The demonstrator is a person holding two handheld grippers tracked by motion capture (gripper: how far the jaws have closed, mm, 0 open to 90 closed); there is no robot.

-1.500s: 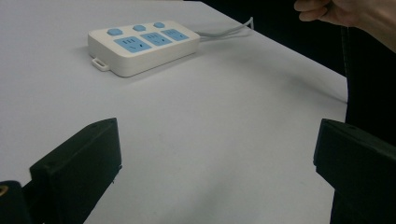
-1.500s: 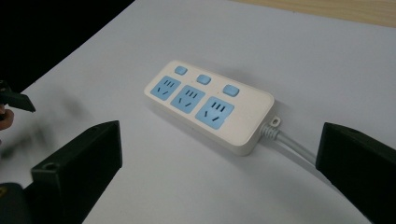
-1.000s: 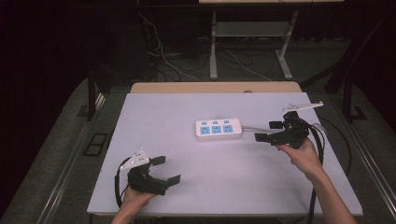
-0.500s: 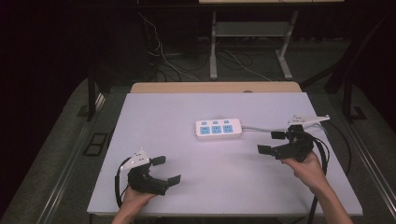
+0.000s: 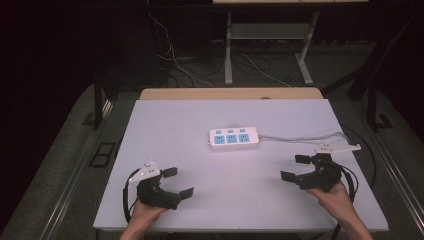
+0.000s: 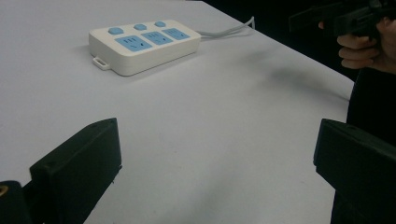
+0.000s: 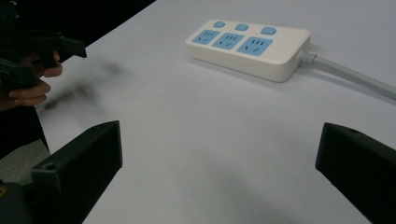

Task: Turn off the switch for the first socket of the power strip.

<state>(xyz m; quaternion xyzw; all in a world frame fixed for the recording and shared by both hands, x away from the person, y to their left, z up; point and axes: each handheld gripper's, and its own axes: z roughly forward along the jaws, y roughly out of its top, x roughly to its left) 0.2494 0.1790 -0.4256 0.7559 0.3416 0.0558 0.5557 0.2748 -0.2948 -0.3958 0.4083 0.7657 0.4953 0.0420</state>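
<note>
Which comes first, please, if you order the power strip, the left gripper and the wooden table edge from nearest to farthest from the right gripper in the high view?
1. Power strip: mid-table, up and left of the right gripper.
2. Wooden table edge: along the far side, beyond the strip.
3. Left gripper: across the table at the near left corner; not far behind the wooden edge in rank.

Bare bench (image 5: 230, 180) is lying open between both grippers and the power strip (image 5: 234, 137), leaving free passage from either side. Its grey cable (image 5: 300, 136) is trailing rightward, crossing the far right approach.
</note>
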